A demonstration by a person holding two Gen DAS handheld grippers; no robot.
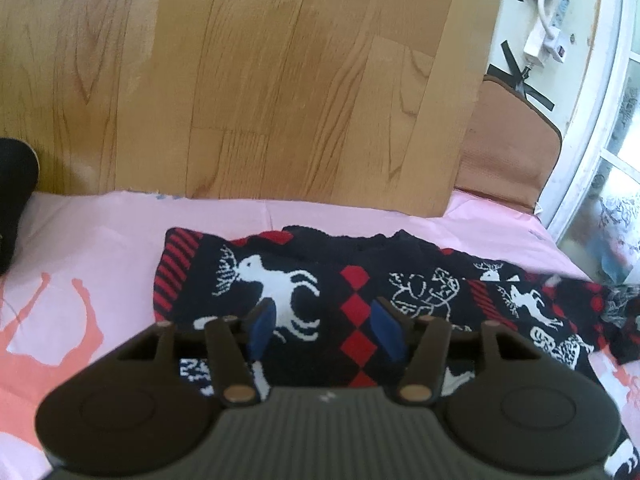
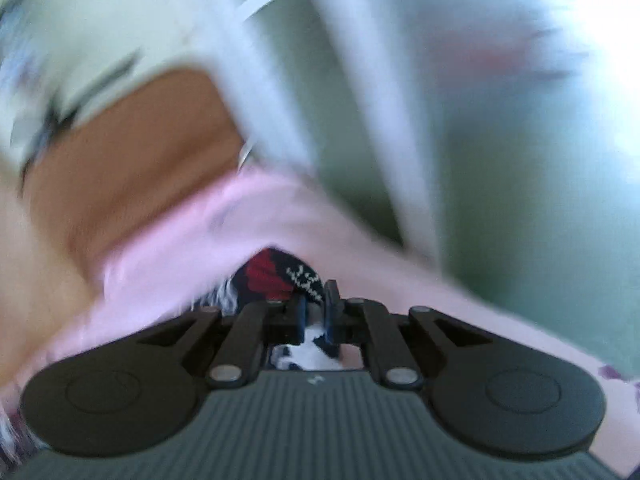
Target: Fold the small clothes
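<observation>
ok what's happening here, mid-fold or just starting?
Mid-fold, by the look of it. The right gripper is shut on a piece of the sweater, a dark knit with white deer and red diamonds, and its view is motion-blurred, so it is moving. The left gripper is open above the sweater's middle, holding nothing. The sweater lies bunched on a pink sheet, its right end crumpled.

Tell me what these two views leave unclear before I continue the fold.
- Right wrist view: motion blur smears everything beyond the right tongs; where the pinched sweater edge is heading is unreadable.
- Left wrist view: the left tongs body covers the sweater's near edge.
- Left wrist view: sweater's right end is crumpled and blurred.
</observation>
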